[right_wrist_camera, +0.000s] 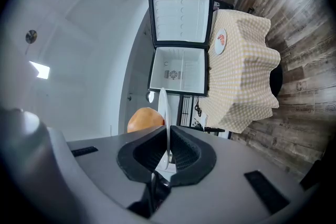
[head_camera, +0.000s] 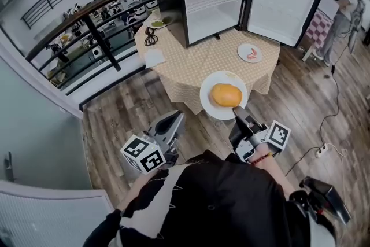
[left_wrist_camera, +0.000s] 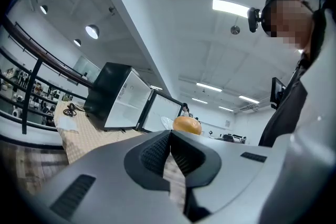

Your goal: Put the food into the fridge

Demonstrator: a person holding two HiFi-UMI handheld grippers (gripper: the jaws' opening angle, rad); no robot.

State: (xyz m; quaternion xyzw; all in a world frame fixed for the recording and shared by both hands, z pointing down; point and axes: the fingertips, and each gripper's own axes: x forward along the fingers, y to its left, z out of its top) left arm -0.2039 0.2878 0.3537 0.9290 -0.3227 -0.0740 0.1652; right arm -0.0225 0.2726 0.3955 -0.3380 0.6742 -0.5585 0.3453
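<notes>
Wood planks cover the floor, and a round table (head_camera: pixel 191 75) with a yellow checked cloth stands on them. On the table sits a black fridge (head_camera: pixel 173 3). Its door (head_camera: pixel 280 6) hangs wide open to the right, and the white inside looks bare.

The right gripper (head_camera: pixel 238 111) pinches the near rim of a white plate (head_camera: pixel 208 92), with its jaws nearly closed on the thin edge. An orange bun (head_camera: pixel 226 95) sits in the middle of the plate. The plate is up in the air, over the near edge of the table and well apart from the fridge. The left gripper (head_camera: pixel 173 120) is closed, has nothing in it, and hangs low near the person.

I think this is the carrying step. Next the plate must go forward, up to the fridge opening and in, past the open door. It has to keep level, or the bun could roll off.

The plate lies flat and reaches away from the gripper toward the fridge. The bun looks a bit wider from side to side.
</notes>
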